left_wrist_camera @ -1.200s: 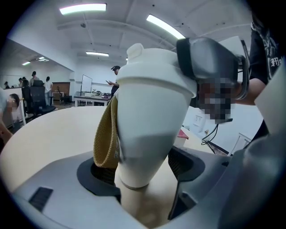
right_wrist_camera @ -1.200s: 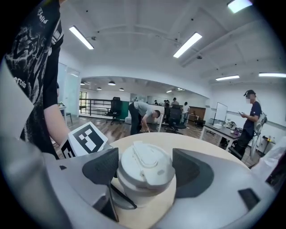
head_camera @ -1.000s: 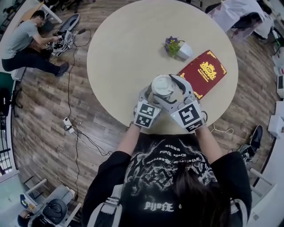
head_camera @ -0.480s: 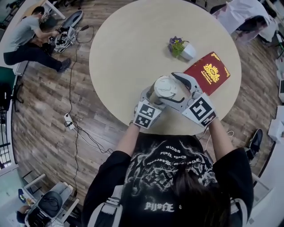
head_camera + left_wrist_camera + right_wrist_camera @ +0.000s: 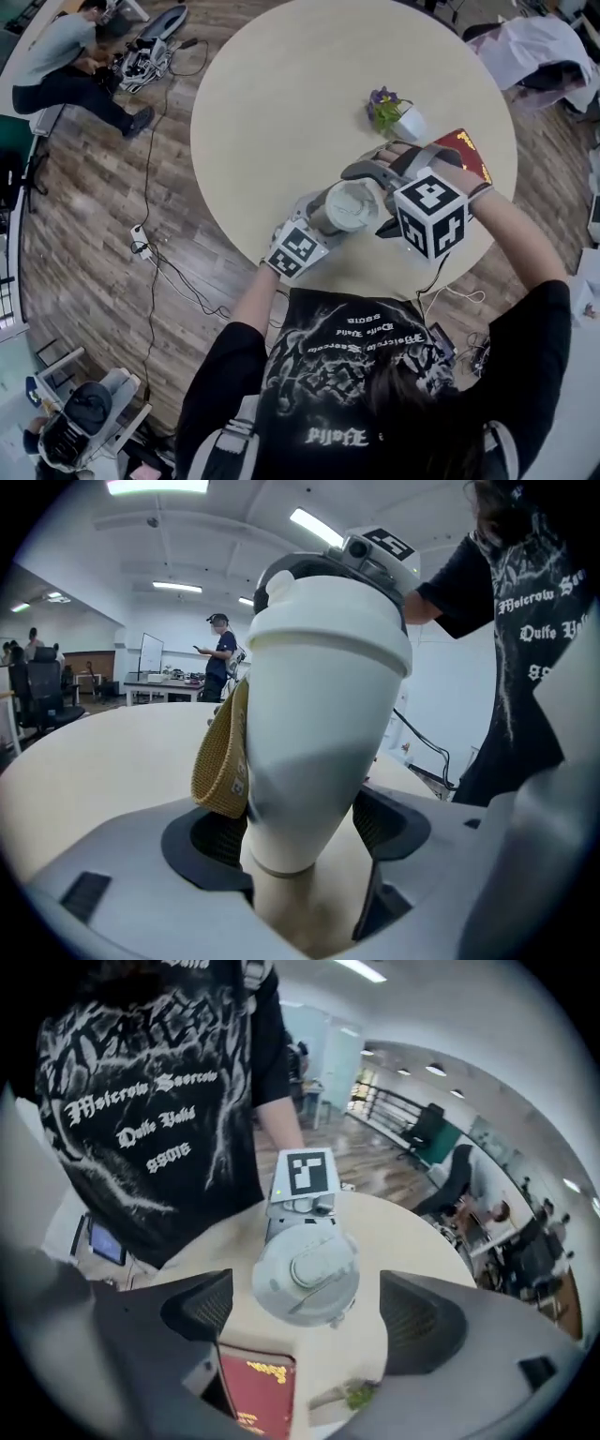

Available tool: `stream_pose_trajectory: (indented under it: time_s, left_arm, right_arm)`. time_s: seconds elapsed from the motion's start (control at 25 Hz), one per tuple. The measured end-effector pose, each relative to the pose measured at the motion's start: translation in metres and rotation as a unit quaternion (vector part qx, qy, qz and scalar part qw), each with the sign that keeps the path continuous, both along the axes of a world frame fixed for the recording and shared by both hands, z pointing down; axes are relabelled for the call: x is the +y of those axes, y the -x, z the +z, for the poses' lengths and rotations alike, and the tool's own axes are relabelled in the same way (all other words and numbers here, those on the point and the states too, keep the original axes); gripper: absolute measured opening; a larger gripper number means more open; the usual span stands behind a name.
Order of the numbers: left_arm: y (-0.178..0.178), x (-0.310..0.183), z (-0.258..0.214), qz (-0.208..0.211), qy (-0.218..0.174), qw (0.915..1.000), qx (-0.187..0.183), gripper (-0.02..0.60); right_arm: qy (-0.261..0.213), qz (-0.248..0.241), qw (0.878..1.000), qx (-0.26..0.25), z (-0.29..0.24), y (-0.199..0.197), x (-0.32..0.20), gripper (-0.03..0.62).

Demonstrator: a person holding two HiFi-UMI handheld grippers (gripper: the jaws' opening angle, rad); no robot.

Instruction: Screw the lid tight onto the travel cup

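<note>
Travel cup [image 5: 319,733] in left tool [image 5: 300,834]

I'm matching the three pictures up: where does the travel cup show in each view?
Head view: travel cup at centre, near the round table's front edge.
Left gripper view: travel cup fills the middle, tilted, its base clamped between the jaws.
Right gripper view: travel cup at centre, lid seen from above, between jaws that have just been opening, clear of it.
Shared landmark: the round table.
</note>
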State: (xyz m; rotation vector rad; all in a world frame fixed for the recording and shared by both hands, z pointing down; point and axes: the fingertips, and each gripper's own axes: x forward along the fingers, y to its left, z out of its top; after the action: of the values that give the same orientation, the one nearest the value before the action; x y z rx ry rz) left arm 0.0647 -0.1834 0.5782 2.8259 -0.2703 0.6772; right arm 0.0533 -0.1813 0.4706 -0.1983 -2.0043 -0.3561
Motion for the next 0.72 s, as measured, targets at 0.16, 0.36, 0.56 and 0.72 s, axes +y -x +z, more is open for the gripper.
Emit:
stream_pose_trajectory:
  time_s: [0.16, 0.36, 0.56, 0.72]
  left_arm:
    - [-0.003, 0.000, 0.001, 0.017, 0.003, 0.9998, -0.004, 0.376]
    - [0.000, -0.002, 0.000, 0.021, 0.004, 0.9998, -0.002, 0.376]
    - [0.000, -0.001, 0.000, 0.021, 0.006, 0.9997, -0.004, 0.376]
    - [0.000, -0.001, 0.002, 0.020, 0.008, 0.9997, -0.007, 0.376]
  right_arm:
    - [-0.025, -0.141, 0.987, 0.069, 0.009, 0.005, 0.001, 0.495]
    - [-0.038, -0.253, 0.960, 0.114, 0.025, 0.015, 0.011, 0.502]
    - [-0.036, -0.249, 0.962, 0.109, 0.029, 0.018, 0.011, 0.469]
    - [-0.025, -0.219, 0.970, 0.104, 0.030, 0.020, 0.010, 0.468]
